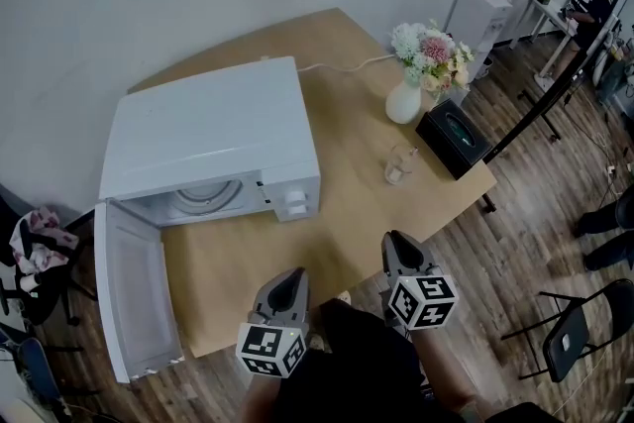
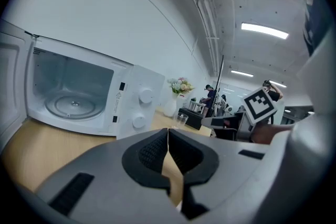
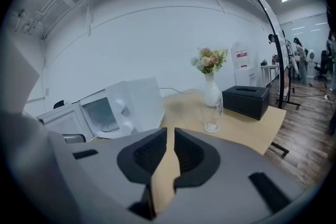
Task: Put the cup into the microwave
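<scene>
A clear glass cup (image 1: pixel 399 165) stands upright on the wooden table (image 1: pixel 347 223), right of the white microwave (image 1: pixel 208 134). The microwave's door (image 1: pixel 134 292) hangs wide open to the left, baring the glass turntable (image 1: pixel 208 196). Both grippers hover at the table's near edge, well short of the cup. My left gripper (image 1: pixel 287 277) is shut and empty, and the left gripper view faces the microwave (image 2: pixel 73 97) past its own jaws (image 2: pixel 168 131), with the cup (image 2: pixel 180 120) beyond. My right gripper (image 1: pixel 396 238) is shut with nothing in it (image 3: pixel 170 131), and it points toward the cup (image 3: pixel 211 119).
Behind the cup stand a white vase of flowers (image 1: pixel 404 99) and a black tissue box (image 1: pixel 453 139). A power cord (image 1: pixel 337 67) runs along the table's far side. A folding chair (image 1: pixel 570 337) stands on the floor at right, a chair with clothes (image 1: pixel 35 243) at left.
</scene>
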`<state>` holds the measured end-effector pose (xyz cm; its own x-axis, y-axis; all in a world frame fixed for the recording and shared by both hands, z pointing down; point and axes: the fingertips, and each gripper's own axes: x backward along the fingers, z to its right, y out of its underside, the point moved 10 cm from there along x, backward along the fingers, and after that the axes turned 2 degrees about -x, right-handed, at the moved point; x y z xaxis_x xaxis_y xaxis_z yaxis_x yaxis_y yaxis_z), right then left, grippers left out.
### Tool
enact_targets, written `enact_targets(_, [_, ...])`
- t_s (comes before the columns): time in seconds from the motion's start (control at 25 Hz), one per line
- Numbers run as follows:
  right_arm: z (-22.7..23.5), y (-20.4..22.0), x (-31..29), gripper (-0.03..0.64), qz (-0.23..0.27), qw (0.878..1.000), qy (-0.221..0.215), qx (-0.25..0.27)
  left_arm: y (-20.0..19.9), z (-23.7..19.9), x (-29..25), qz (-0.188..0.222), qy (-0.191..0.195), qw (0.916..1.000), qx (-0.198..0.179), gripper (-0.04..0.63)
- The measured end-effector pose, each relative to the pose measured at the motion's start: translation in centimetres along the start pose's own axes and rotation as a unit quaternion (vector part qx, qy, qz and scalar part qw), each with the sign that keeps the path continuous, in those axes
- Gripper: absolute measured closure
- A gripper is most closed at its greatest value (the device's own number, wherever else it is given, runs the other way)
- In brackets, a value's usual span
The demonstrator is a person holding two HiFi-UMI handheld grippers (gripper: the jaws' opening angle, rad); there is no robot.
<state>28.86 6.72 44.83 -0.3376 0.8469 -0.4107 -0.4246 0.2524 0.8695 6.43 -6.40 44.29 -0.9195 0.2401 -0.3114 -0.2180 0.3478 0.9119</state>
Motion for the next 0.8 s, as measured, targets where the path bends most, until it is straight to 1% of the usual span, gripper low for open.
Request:
enact_targets(0.08, [0.9, -0.6, -0.9, 0.600, 0.004, 1.000, 0.004, 0.000, -0.3, 0.2, -1.2, -0.005, 0.011, 0.9999, -0.005, 0.590])
enact_targets(0.28, [2.8, -1.8, -3.2, 0.532, 0.006, 1.000, 0.012, -0.004, -1.0, 0.8, -4.2, -0.015, 0.035, 0.9992, -0.015, 0.589])
enact_targets(0.44, [4.9, -2.4, -5.1, 0.478, -0.003, 1.000, 0.029, -0.012, -1.7, 1.1, -6.6, -0.021, 0.052, 0.9981, -0.025, 0.589])
enact_targets(0.52, [6.0, -2.7, -6.2, 0.438, -0.007, 0.999, 0.037, -0.016, -1.9, 1.1, -7.6, -0.025, 0.055, 0.9978, -0.027, 0.589])
enact_targets(0.6, [7.1, -2.9, -7.4, 0.384, -0.010, 0.999, 0.046, -0.020, -1.9, 1.0, -8.6, -0.029, 0.055, 0.9977, -0.025, 0.589])
enact_targets(0.68, [8.2, -3.0, -8.5, 0.356, -0.014, 0.998, 0.057, -0.023, -1.9, 0.8, -9.5, -0.034, 0.056, 0.9976, -0.024, 0.589])
enact_targets(0.8, [9.8, -2.8, -10.2, 0.332, -0.020, 0.997, 0.070, -0.032, -1.8, 0.7, -10.7, -0.044, 0.057, 0.9971, -0.025, 0.589])
